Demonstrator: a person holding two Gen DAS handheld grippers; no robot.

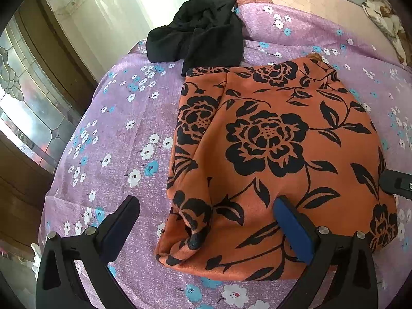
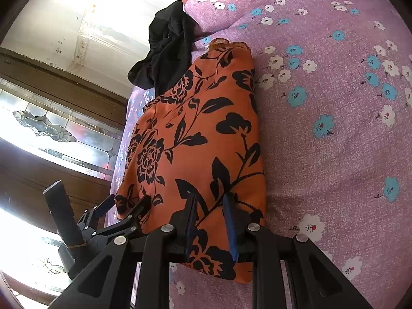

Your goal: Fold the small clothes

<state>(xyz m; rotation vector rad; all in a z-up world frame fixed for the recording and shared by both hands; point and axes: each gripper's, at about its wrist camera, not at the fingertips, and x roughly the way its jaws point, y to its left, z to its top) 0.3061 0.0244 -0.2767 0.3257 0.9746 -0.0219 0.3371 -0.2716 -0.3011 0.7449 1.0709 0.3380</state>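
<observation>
An orange cloth with black flowers [image 1: 270, 141] lies folded in a rough rectangle on the purple flowered bedsheet [image 1: 116, 134]. My left gripper [image 1: 206, 203] is open wide. It straddles the cloth's near left corner, one finger over the sheet and the other on the cloth. In the right wrist view my right gripper [image 2: 209, 197] has its jaws close together, tips pressed into the near part of the orange cloth [image 2: 206, 134] with a narrow strip of fabric between them. A part of the right gripper [image 1: 396, 182] shows at the cloth's right edge.
A crumpled black garment [image 1: 200, 33] lies just beyond the orange cloth's far edge. The bed's left edge drops toward a wooden door with patterned glass [image 1: 23, 97]. A patterned pillow [image 1: 386, 23] sits at the far right. The left gripper's body [image 2: 90, 221] shows at lower left.
</observation>
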